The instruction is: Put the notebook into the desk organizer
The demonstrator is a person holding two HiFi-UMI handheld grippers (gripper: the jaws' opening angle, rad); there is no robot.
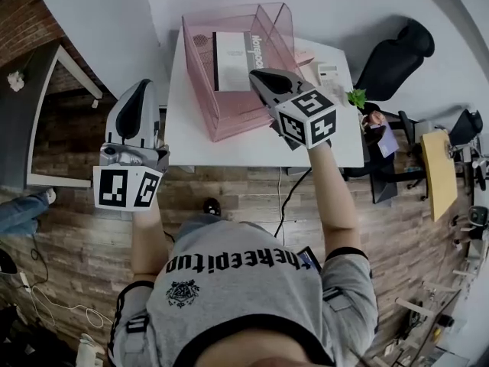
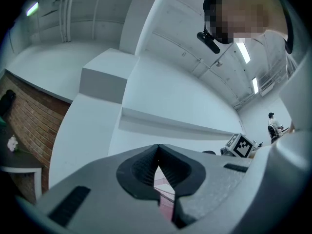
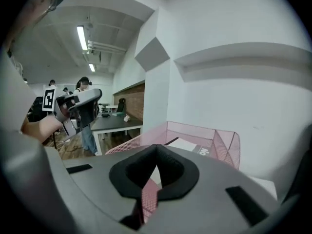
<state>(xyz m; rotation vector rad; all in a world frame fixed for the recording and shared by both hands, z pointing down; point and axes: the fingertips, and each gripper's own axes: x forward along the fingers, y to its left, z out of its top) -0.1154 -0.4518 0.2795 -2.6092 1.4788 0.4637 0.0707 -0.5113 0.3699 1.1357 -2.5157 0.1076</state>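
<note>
A pink wire-mesh desk organizer (image 1: 229,109) stands on the white table (image 1: 183,140). The white notebook (image 1: 231,60) with a dark spine lies inside it. My right gripper (image 1: 254,73) hovers over the organizer's right side, jaws shut and empty. In the right gripper view the organizer (image 3: 222,143) and the notebook (image 3: 185,144) show just beyond the closed tips (image 3: 156,147). My left gripper (image 1: 144,84) is off the table's left edge, over the wooden floor, shut on nothing. Its tips (image 2: 157,147) point up at a white wall.
A small white item (image 1: 328,71) and a little plant (image 1: 356,96) sit at the table's right end. A black chair (image 1: 397,52) stands beyond that. A dark desk (image 1: 23,113) is at the far left. A cable (image 1: 281,197) hangs from the table's front.
</note>
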